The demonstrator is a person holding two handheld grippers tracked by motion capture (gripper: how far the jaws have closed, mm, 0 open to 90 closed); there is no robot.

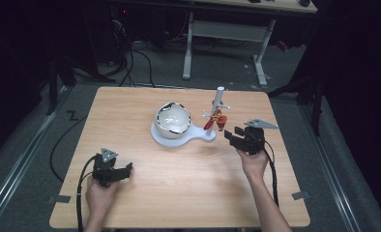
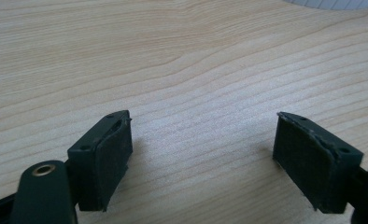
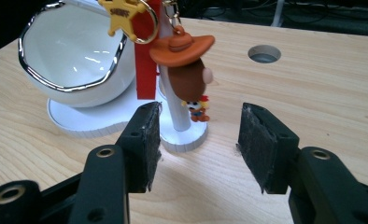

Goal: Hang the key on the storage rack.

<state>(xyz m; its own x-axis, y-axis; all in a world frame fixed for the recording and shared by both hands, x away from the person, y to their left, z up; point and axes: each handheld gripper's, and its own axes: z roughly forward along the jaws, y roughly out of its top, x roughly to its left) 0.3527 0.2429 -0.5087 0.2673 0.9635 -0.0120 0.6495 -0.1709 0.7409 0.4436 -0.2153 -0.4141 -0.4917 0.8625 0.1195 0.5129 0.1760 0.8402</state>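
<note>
A pale wooden table (image 1: 179,193) carries a white stand (image 1: 179,135) at its far centre: a flat base, a glossy white bowl (image 1: 173,118) with a silvery rim tilted on it, and a slim upright post (image 1: 218,104) with short pegs. From the pegs hangs the keychain (image 3: 184,70), a small figure in an orange cowboy hat on a gold chain, alongside a yellow sheriff star (image 3: 121,16) and a red strip (image 3: 147,60).

The figure looks light and rubbery, free to swing on its chain, so it would likely yield a little under pressure and not slip easily; the fuller body below the hat brim appears the surest place to pinch (the chain and ring look too thin to catch).

The right gripper (image 1: 234,136), held just beside the post, stands about half open, nothing between its padded jaws; the figure dangles just ahead of them, untouched. The left gripper (image 1: 125,170) rests well apart at the table's near left, jaws spread wide over bare wood and holding nothing.
</note>
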